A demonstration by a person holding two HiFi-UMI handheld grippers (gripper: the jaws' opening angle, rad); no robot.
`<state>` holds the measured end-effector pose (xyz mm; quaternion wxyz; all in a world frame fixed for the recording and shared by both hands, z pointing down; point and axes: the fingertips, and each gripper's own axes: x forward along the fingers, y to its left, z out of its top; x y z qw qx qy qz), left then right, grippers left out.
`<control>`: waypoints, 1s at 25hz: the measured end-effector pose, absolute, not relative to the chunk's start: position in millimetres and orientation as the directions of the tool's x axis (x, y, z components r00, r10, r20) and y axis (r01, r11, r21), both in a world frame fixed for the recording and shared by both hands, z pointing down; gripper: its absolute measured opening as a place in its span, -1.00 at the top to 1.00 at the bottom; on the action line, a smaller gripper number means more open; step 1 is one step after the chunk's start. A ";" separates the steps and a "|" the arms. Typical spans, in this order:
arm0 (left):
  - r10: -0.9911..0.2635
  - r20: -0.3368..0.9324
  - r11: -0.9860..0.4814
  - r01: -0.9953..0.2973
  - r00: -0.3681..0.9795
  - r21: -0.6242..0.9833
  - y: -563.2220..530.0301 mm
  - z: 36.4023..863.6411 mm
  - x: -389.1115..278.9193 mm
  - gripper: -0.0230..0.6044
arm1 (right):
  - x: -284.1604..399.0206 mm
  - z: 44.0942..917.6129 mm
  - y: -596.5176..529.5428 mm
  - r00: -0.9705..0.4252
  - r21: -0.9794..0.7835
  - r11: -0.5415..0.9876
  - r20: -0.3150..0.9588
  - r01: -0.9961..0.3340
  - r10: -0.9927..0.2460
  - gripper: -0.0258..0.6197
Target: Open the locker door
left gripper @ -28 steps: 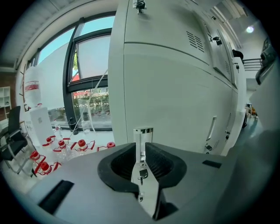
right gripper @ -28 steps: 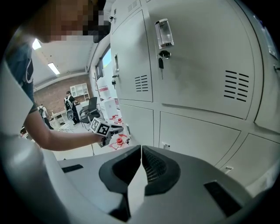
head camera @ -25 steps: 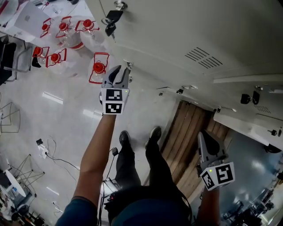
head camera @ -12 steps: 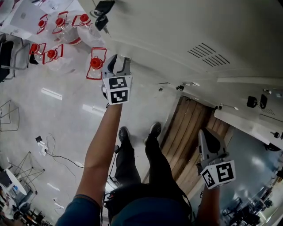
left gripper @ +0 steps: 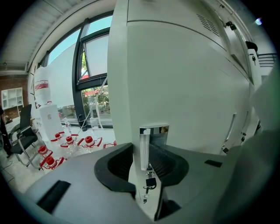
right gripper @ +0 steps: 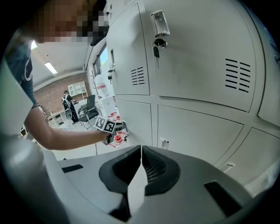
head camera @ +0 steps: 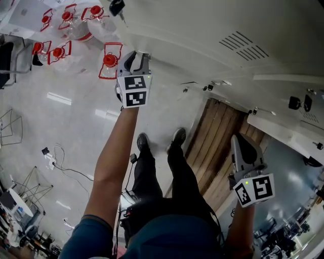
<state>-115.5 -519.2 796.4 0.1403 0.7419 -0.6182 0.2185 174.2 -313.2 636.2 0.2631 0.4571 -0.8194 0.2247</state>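
- Head view: my L tongs (head camera: 137, 59) sit on the edge of the locker door (head camera: 192, 30), near the keys (head camera: 116, 6) hanging from it. R tongs (head camera: 242, 149) hang low at my side, well apart from the door, over wood boards (head camera: 212, 141). Clear bottles (head camera: 110, 63) w/ red caps stand on the floor (head camera: 66, 116) near the L tongs. Can't tell if anything's in them.
- Left gripper view: jaws narrow, pinched on the door's edge. Chrome pull (left gripper: 145, 144) & keys show in the gap btwn them. No view into the locker.
- Right gripper view: jaws together, nothing btwn them. Ahead is a bank of lockers (right gripper: 197, 57), contents hidden behind the doors. L tongs show far left, by the bottles.
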 end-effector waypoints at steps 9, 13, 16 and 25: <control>-0.839 0.518 -0.244 -0.967 0.170 -0.077 -484.5 795.5 -116.8 0.52 | 160.9 630.5 -309.7 -0.461 -0.132 0.495 0.620 -0.859 -0.635 0.81; -0.820 0.541 -0.274 -0.958 0.185 -0.086 -465.2 792.8 -118.0 0.52 | 150.3 621.3 -306.5 -0.471 -0.128 0.507 0.609 -0.852 -0.637 0.81; -0.802 0.566 -0.291 -0.953 0.192 -0.089 -450.1 791.3 -118.5 0.52 | 145.6 611.8 -304.2 -0.473 -0.120 0.513 0.603 -0.850 -0.643 0.81; -0.763 0.616 -0.320 -0.942 0.196 -0.097 -394.8 789.0 -115.5 0.67 | 138.9 579.4 -298.0 -0.475 -0.092 0.525 0.574 -0.846 -0.666 0.81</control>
